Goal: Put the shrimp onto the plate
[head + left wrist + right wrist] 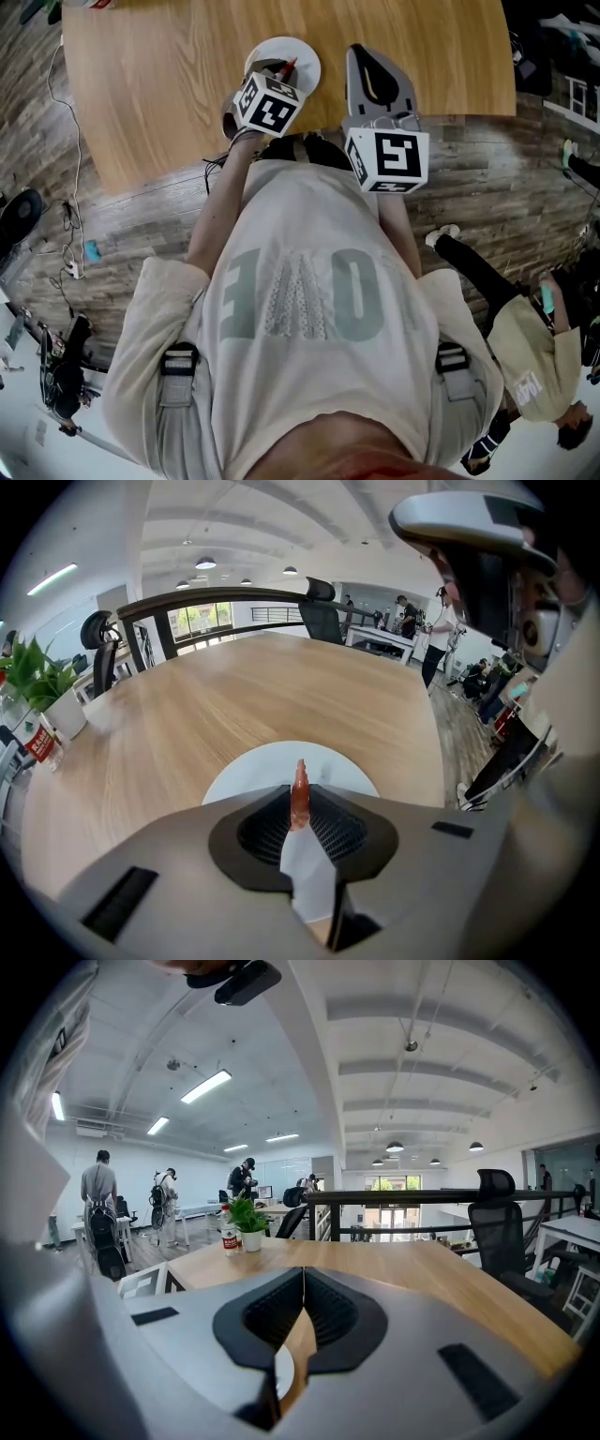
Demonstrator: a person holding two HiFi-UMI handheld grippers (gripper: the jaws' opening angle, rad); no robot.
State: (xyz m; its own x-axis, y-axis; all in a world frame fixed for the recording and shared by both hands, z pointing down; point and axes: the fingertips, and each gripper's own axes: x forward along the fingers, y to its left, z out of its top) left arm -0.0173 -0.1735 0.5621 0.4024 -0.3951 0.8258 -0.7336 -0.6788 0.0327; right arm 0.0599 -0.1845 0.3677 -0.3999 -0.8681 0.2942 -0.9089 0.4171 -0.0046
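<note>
A small orange-red shrimp (299,799) stands pinched between the jaws of my left gripper (300,808), its tip poking up past them. Below it lies the white round plate (253,766) on the wooden table; the same plate (302,58) shows in the head view near the table's front edge, with the left gripper (281,70) over it and the shrimp (289,66) a red speck at its tip. To the right of the plate, my right gripper (380,75) hovers over the table; its jaws meet with nothing between them (302,1312).
The wooden table (169,75) stretches far ahead and to the left. A potted plant (246,1225) with a red can stands at its far corner. Office chairs (321,611) and a railing border the far side. People stand in the room beyond.
</note>
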